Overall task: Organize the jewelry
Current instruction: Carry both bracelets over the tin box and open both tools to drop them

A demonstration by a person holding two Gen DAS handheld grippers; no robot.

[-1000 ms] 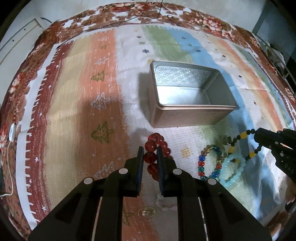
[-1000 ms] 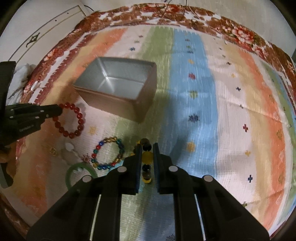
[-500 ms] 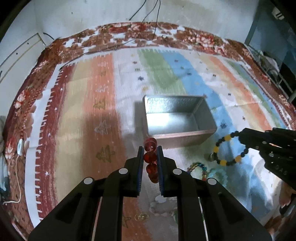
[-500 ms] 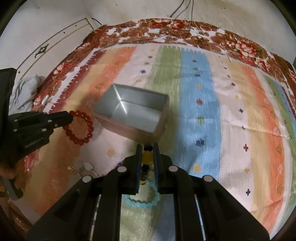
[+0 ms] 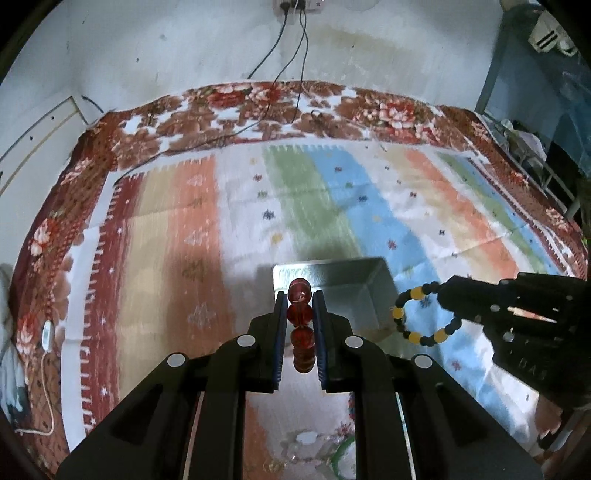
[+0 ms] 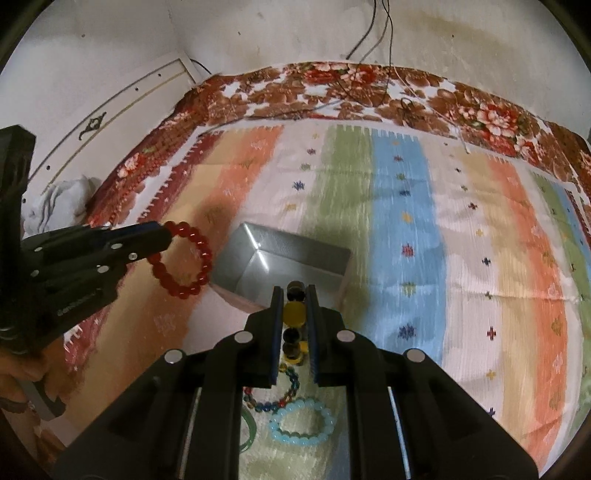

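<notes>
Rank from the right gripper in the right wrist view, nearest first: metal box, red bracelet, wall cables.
1. metal box, just past the fingers, on the cloth.
2. red bracelet, off to the left, held by the left gripper.
3. wall cables, far back, top.

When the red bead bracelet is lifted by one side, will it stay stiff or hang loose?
The red bead bracelet probably hangs loose: it dangles as a ring from the left gripper. Its round, glossy beads may slip or roll.
</notes>
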